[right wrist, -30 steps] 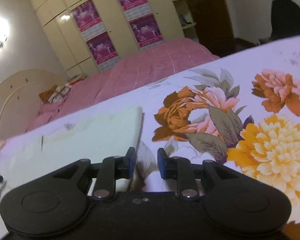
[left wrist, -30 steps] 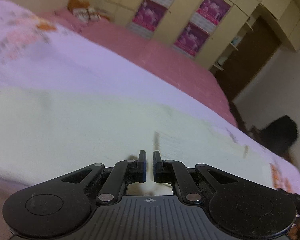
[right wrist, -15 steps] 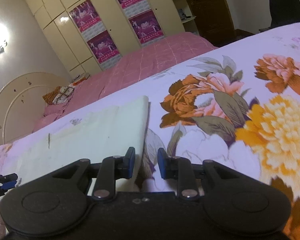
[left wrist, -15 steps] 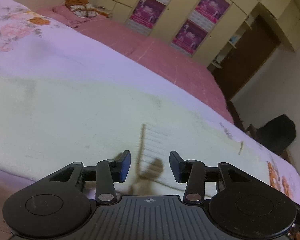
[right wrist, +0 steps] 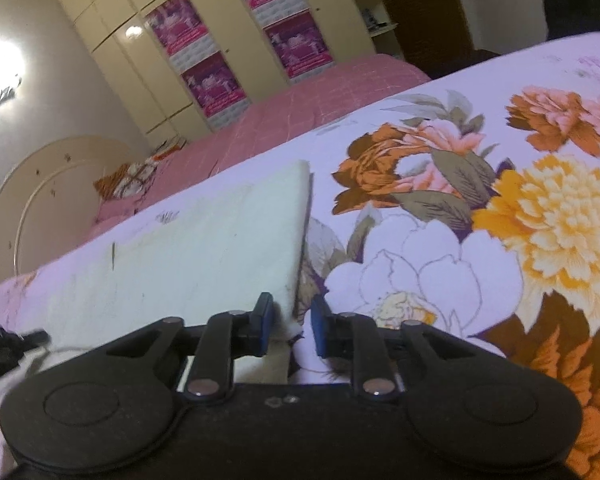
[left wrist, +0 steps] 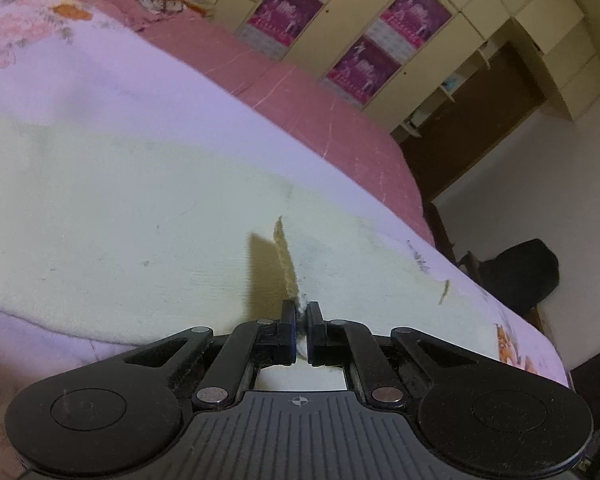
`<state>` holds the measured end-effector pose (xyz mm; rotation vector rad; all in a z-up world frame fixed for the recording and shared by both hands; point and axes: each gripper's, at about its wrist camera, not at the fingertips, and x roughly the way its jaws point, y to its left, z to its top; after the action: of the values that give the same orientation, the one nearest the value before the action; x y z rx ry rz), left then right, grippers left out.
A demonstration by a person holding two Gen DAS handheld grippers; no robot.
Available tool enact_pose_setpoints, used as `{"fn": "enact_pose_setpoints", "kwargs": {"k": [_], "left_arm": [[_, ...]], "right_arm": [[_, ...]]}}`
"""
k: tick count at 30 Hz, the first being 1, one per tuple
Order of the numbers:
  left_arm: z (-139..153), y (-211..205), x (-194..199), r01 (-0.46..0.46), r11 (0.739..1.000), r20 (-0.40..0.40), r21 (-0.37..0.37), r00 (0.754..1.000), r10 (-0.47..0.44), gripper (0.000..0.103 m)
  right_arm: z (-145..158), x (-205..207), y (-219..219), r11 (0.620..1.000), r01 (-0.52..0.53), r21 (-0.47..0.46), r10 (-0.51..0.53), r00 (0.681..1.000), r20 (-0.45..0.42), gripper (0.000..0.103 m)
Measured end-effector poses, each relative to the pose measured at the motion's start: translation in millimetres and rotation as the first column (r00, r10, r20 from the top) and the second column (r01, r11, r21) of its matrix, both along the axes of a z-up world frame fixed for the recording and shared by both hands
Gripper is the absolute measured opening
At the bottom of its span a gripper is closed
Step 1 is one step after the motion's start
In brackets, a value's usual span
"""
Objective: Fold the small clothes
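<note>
A pale cream garment [left wrist: 132, 208] lies flat on the flowered bedsheet [left wrist: 100, 80]. In the left wrist view my left gripper [left wrist: 299, 314] is shut on a pinched ridge of that cloth, which rises as a thin crease ahead of the fingertips. In the right wrist view the same cream garment [right wrist: 204, 248] ends at a straight right edge. My right gripper [right wrist: 291, 316] straddles the near corner of that edge. Its jaws are closing, and a gap still shows beside the cloth. The left gripper [right wrist: 8, 344] shows as a dark shape at that view's left border.
The flowered bedsheet [right wrist: 480, 220] stretches to the right of the garment. A second bed with a pink cover [left wrist: 300, 96] stands behind, then cream wardrobes with magenta posters [right wrist: 220, 80]. A dark chair [left wrist: 524, 272] stands by the bed's far right corner.
My left gripper opened over the cloth and then shut, pinching up a ridge of it. My right gripper slid toward the garment's right edge and its jaws narrowed around the corner.
</note>
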<state>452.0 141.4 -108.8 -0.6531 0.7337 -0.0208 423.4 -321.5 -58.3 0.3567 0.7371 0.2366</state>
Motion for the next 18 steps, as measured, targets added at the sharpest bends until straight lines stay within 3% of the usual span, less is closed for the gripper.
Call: {"fn": "enact_pose_setpoints", "kwargs": {"k": [1,3,10,18], "left_arm": [[1,1,-2,0.0,1.0,0.004,-0.001,1.0,0.0,0.004],[0,4,-8,-0.006,1.0,0.002,-0.015,1.0,0.006,0.004],[-21,4,-9,-0.007,1.0,-0.042,0.018,0.999,0.008,0.005],[-12,-1,0,0.05,0.992,-0.034,0.119,0.998,-0.047,0.005]], "right_arm": [[1,0,1,1.0,-0.013,-0.01,0.013,1.0,0.002,0.007],[5,-2,5,0.999,-0.029,-0.041,0.03,0.999,0.023,0.005],[3,-4,7,0.996,-0.046,-0.081,0.048,0.999,0.025,0.004],[3,-1,2,0.995,-0.069,-0.078,0.069,0.998,0.005,0.01]]}}
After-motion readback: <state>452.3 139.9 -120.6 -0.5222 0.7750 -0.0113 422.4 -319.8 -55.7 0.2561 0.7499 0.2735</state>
